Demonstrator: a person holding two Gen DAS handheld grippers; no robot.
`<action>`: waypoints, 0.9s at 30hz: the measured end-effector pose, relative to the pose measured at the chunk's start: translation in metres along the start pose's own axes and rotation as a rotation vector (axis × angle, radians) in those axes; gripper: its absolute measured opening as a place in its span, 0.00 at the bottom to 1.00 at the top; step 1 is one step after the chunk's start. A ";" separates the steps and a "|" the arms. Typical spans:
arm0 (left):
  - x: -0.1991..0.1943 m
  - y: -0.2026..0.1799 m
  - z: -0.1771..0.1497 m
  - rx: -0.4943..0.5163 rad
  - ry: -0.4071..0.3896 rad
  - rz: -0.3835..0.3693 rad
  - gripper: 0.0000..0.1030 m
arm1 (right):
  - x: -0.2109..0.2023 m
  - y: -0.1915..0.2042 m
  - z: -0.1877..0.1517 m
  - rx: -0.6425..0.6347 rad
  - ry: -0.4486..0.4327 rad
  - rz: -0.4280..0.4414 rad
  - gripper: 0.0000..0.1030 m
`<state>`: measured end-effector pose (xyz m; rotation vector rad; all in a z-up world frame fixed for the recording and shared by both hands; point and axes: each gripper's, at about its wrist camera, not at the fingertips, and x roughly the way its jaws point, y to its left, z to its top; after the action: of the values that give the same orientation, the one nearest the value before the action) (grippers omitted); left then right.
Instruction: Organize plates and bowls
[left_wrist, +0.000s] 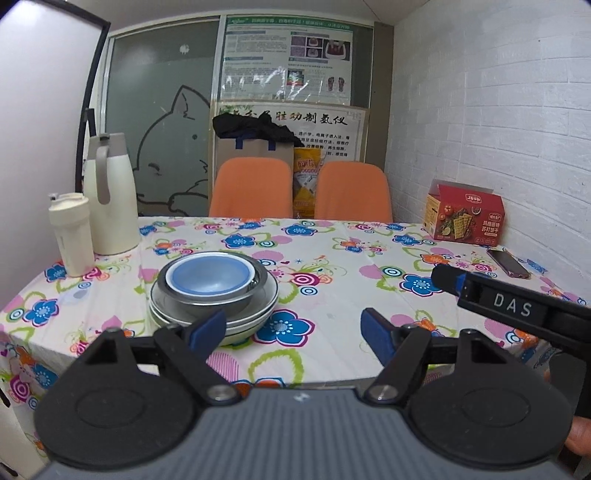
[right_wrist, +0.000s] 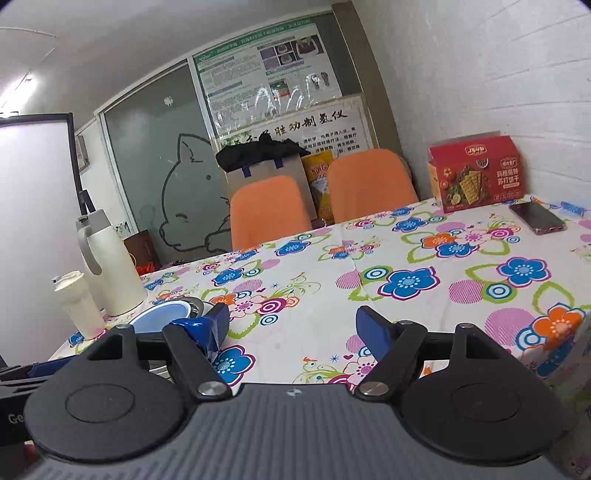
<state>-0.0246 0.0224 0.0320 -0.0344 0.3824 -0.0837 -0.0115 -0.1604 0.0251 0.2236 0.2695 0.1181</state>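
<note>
A stack of dishes stands on the flowered tablecloth (left_wrist: 332, 266): a blue bowl (left_wrist: 210, 275) nested in a steel bowl (left_wrist: 258, 291), on white plates (left_wrist: 258, 314). My left gripper (left_wrist: 291, 330) is open just in front of the stack, its left fingertip (left_wrist: 208, 326) overlapping the plates' near rim and nothing between the jaws. In the right wrist view the blue bowl (right_wrist: 159, 317) and the steel bowl (right_wrist: 195, 304) peek out at lower left. My right gripper (right_wrist: 291, 326) is open and empty over the cloth, right of the stack. The right gripper's body (left_wrist: 517, 310) crosses the left wrist view at right.
A cream jug (left_wrist: 109, 195) and a cream bottle (left_wrist: 70, 234) stand at the table's left. A red cracker box (left_wrist: 463, 214) and a phone (left_wrist: 508, 262) lie at the far right by the brick wall. Two orange chairs (left_wrist: 251, 186) stand behind the table.
</note>
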 end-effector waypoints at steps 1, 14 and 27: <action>0.000 0.000 -0.002 0.007 0.002 -0.007 0.72 | -0.005 0.000 -0.001 -0.010 -0.017 -0.009 0.61; 0.014 0.004 -0.008 -0.023 0.056 -0.014 0.72 | -0.006 -0.005 -0.009 0.005 -0.029 -0.019 0.61; 0.014 0.005 -0.011 -0.017 0.060 -0.004 0.72 | 0.004 0.011 -0.018 -0.048 0.028 0.003 0.61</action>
<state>-0.0152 0.0264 0.0161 -0.0490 0.4429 -0.0853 -0.0131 -0.1457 0.0100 0.1747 0.2939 0.1307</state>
